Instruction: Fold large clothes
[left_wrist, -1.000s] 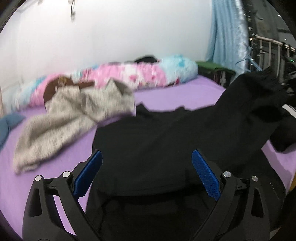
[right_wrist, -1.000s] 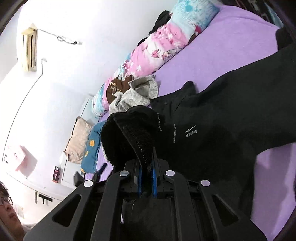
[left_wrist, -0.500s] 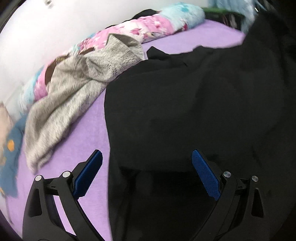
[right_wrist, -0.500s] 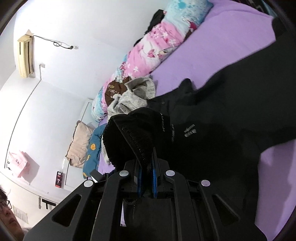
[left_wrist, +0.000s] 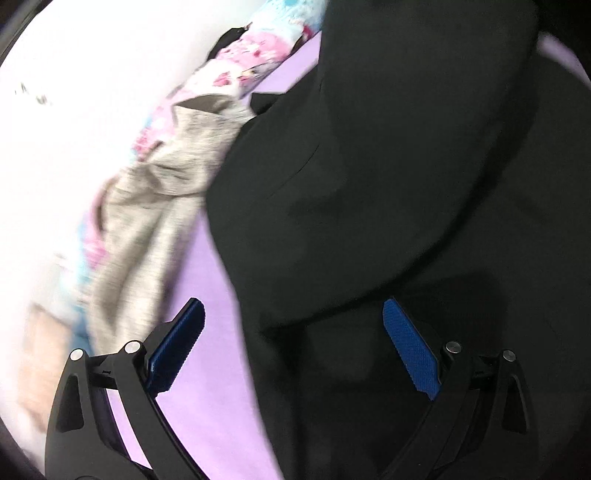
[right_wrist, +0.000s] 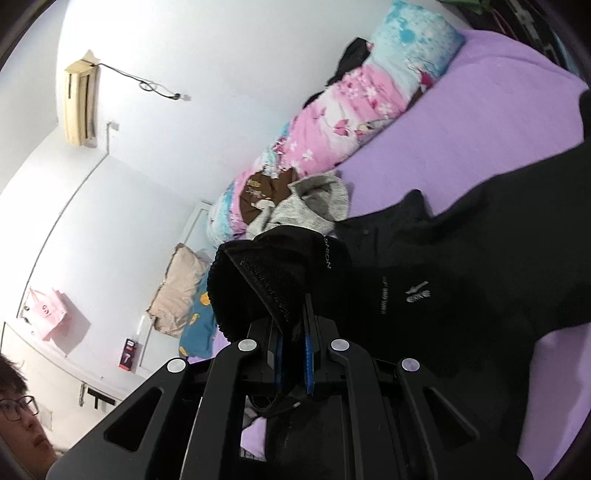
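Note:
A large black jacket (left_wrist: 388, 192) lies spread on the purple bed (left_wrist: 207, 406); it also shows in the right wrist view (right_wrist: 461, 280), with a small white logo on the chest. My right gripper (right_wrist: 293, 332) is shut on the jacket's ribbed cuff (right_wrist: 266, 280), which bunches up above the fingers. My left gripper (left_wrist: 295, 347) is open with blue pads (left_wrist: 410, 347), held low over the jacket's lower left edge, with nothing between the jaws.
A grey knit garment (left_wrist: 155, 206) lies left of the jacket, also in the right wrist view (right_wrist: 314, 206). A pink and blue floral quilt (right_wrist: 340, 125) runs along the white wall. Pillows (right_wrist: 184, 291) lie at the bed's end. A person's face (right_wrist: 18, 417) is at lower left.
The left gripper has swung closer to the jacket and tilted, so black cloth fills more of its view. The right gripper stays shut on the cuff and has shifted only slightly.

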